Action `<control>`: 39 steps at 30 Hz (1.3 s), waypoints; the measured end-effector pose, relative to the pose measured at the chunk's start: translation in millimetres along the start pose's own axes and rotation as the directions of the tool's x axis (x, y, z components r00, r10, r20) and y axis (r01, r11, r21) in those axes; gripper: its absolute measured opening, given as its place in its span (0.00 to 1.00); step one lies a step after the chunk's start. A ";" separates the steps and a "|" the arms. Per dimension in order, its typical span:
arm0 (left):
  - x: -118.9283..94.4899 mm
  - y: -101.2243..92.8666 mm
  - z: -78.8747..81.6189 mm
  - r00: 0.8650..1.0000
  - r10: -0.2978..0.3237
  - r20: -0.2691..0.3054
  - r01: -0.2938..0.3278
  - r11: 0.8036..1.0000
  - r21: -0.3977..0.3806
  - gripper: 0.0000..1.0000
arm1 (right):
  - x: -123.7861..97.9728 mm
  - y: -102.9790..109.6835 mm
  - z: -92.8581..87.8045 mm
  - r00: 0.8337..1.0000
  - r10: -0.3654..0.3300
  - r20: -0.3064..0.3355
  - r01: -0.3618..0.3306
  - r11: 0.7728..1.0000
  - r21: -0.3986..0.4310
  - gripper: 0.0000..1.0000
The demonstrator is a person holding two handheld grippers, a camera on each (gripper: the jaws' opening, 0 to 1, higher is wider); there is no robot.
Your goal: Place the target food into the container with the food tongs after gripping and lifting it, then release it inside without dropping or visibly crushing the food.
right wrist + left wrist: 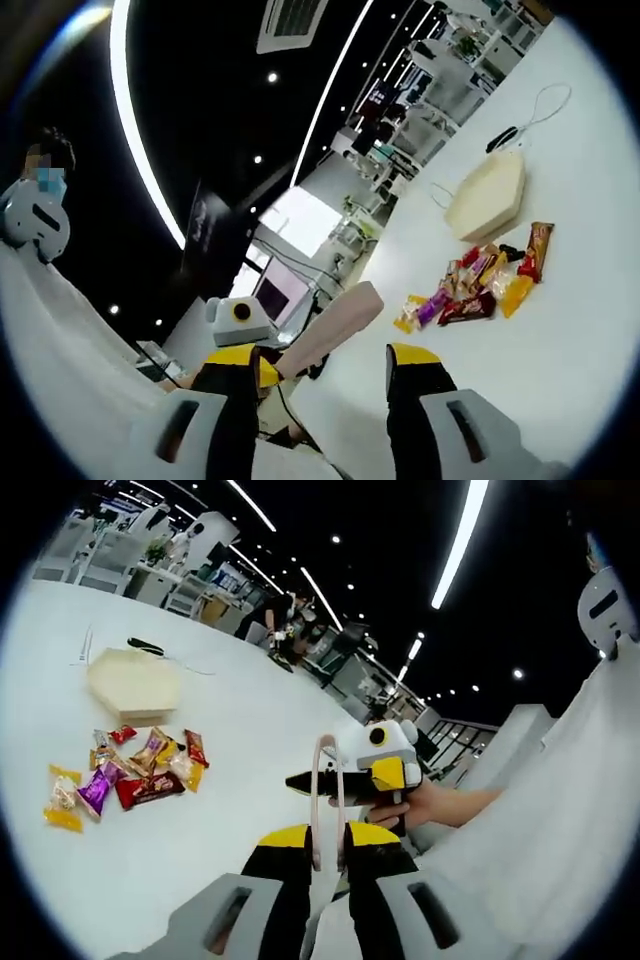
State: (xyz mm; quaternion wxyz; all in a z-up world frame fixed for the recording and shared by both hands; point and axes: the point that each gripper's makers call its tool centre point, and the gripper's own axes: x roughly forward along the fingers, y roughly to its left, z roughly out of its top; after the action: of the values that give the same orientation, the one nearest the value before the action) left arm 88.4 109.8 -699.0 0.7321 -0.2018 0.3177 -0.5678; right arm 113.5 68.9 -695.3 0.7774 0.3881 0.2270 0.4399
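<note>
snack packets: labels too small to read | tongs: lower end hidden

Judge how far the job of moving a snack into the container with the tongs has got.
Early stage. Done: the tongs are off the table, pinched between the left gripper's jaws. In hand: the right gripper, jaws apart, is at the tongs. Left: all the wrapped snacks lie on the table beside the container; none is gripped, lifted or placed.

A white worktop carries a black object with a thin white cable beside it. Long ceiling light strips run overhead; office furniture stands beyond.
</note>
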 end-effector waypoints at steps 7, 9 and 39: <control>-0.3 -5.0 2.5 0.999 -0.031 0.014 0.032 0.999 -0.028 0.10 | 1.3 9.2 0.4 0.999 0.045 -0.004 -0.044 0.999 0.029 0.38; -0.6 -6.7 3.9 0.999 -0.043 0.017 0.044 0.998 -0.041 0.10 | 1.1 9.2 2.2 0.999 0.040 0.002 -0.040 0.999 0.017 0.38; 15.5 -21.0 23.5 0.980 -0.131 0.150 0.150 0.980 -0.128 0.30 | -8.2 35.3 16.3 0.988 0.138 0.067 -0.142 0.987 0.068 0.21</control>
State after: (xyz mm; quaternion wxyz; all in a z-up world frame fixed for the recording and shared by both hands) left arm 92.4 87.6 -672.0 0.6948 -0.3138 0.2888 -0.5791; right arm 102.7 66.3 -657.1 0.7364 0.4446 0.1909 0.4728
